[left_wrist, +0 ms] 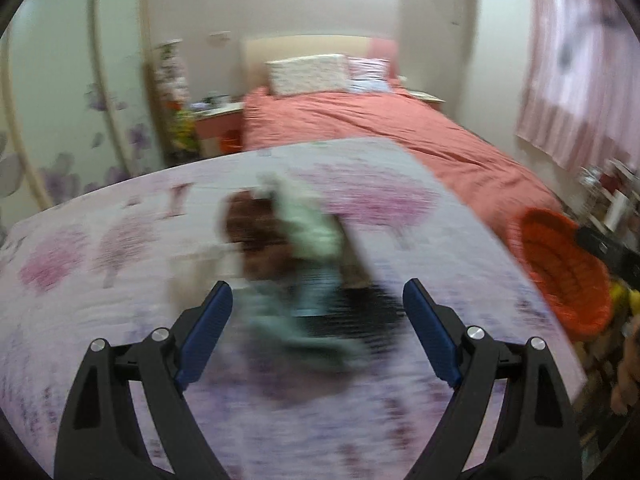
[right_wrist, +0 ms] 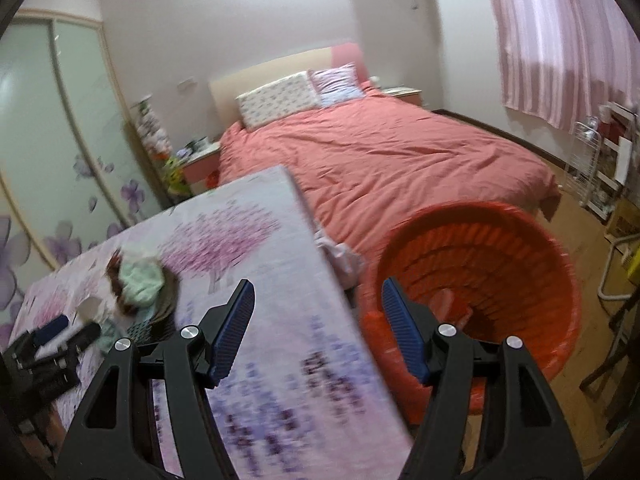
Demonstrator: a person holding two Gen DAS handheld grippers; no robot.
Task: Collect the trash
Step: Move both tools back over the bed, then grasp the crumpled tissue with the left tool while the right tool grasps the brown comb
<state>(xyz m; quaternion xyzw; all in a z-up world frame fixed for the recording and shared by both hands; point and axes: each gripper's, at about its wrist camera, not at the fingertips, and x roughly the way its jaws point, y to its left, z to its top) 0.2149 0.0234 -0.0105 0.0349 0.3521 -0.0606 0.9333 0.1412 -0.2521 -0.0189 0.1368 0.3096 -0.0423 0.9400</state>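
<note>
A blurred pile of trash (left_wrist: 296, 256), pale green, brown and black pieces, lies on the table with a pink tree-print cloth (left_wrist: 100, 288). My left gripper (left_wrist: 318, 300) is open and empty just in front of the pile. The pile also shows in the right wrist view (right_wrist: 138, 284), far left. My right gripper (right_wrist: 318, 300) is open and empty over the table's right edge, beside an orange bin (right_wrist: 500, 264) on the floor. The bin also shows in the left wrist view (left_wrist: 560, 264). Something pale lies inside the bin (right_wrist: 448, 304).
A bed with a coral cover (right_wrist: 380, 160) stands behind the table. A wardrobe with flower-print doors (right_wrist: 60, 140) is at the left. A white rack (right_wrist: 592, 168) and clutter stand at the right by the pink curtain (right_wrist: 560, 40). The left gripper (right_wrist: 48, 344) shows at the table's left.
</note>
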